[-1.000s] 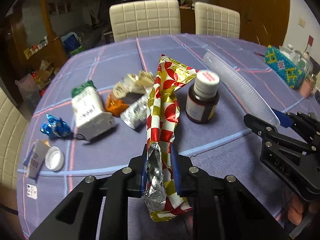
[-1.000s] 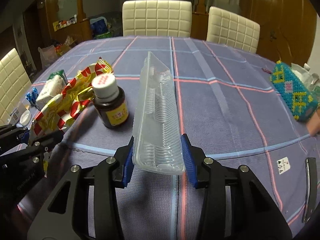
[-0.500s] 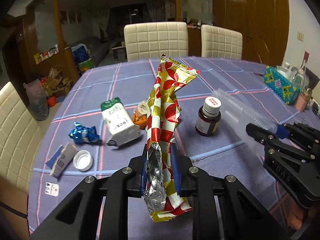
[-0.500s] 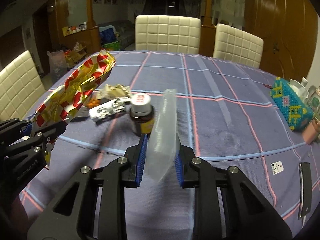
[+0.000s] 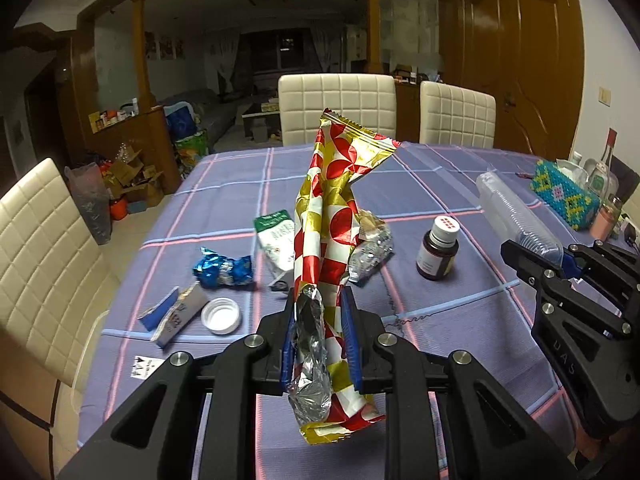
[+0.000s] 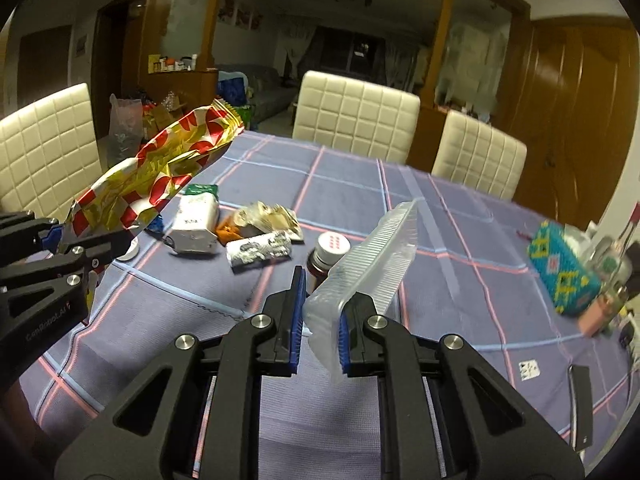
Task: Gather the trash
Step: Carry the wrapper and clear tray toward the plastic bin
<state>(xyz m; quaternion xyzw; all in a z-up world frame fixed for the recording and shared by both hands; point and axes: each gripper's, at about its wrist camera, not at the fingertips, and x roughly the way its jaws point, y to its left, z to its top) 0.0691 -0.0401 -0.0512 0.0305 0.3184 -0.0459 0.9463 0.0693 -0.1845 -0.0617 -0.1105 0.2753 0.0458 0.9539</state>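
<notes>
Foil wrapper [image 5: 336, 216] pinched in left gripper [image 5: 318, 344]; right gripper [image 6: 318, 332] closing on clear tray [image 6: 372, 264].

Bare tablecloth [image 6: 460, 240] beyond brown bottle [image 6: 326, 256]

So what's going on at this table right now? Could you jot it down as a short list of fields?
setting: dining table with a purple checked cloth, cream chairs around it
left gripper: shut on a red-and-gold wrapper, lifted off the table
right gripper: jaws closing on a clear plastic tray, squeezed narrow between the pads
left on the table: brown bottle, blue foil wrapper, white cap, green-and-white packet
not trash, probably: beaded box at the edge
</notes>
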